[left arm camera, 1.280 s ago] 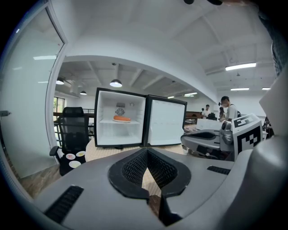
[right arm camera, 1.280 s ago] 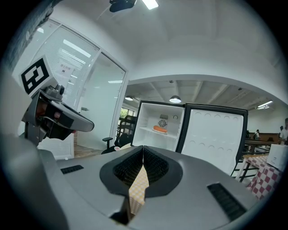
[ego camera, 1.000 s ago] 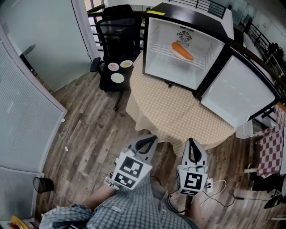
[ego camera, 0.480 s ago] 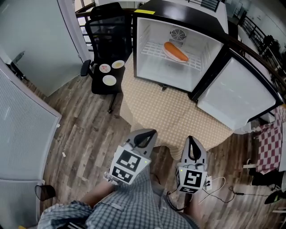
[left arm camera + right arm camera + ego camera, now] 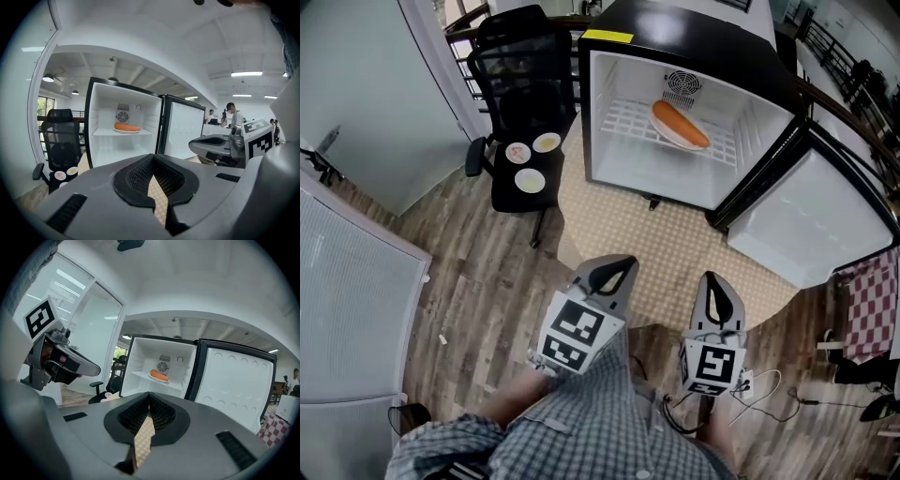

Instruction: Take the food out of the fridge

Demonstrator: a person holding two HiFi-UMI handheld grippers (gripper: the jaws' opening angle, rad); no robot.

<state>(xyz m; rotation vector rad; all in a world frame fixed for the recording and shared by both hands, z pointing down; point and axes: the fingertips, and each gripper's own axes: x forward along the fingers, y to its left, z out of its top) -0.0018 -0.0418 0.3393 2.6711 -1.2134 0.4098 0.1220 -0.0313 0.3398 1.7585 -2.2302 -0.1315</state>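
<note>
We're looking down on a wood-plank floor (image 5: 478, 253), brown and grey boards running all across the room. A round desk (image 5: 675, 272) under a beige checked cloth is standing in the middle. A black mesh office chair (image 5: 520, 84) is sitting just beside it, carrying three small plates (image 5: 530, 180) on its seat. A pale plain wall (image 5: 366, 94) is closing off the left, with a ribbed white panel (image 5: 347, 309) below it. A red checked cloth (image 5: 867, 300) is hanging at the right edge. Strip lights (image 5: 246, 74) are glowing on the white ceiling.
</note>
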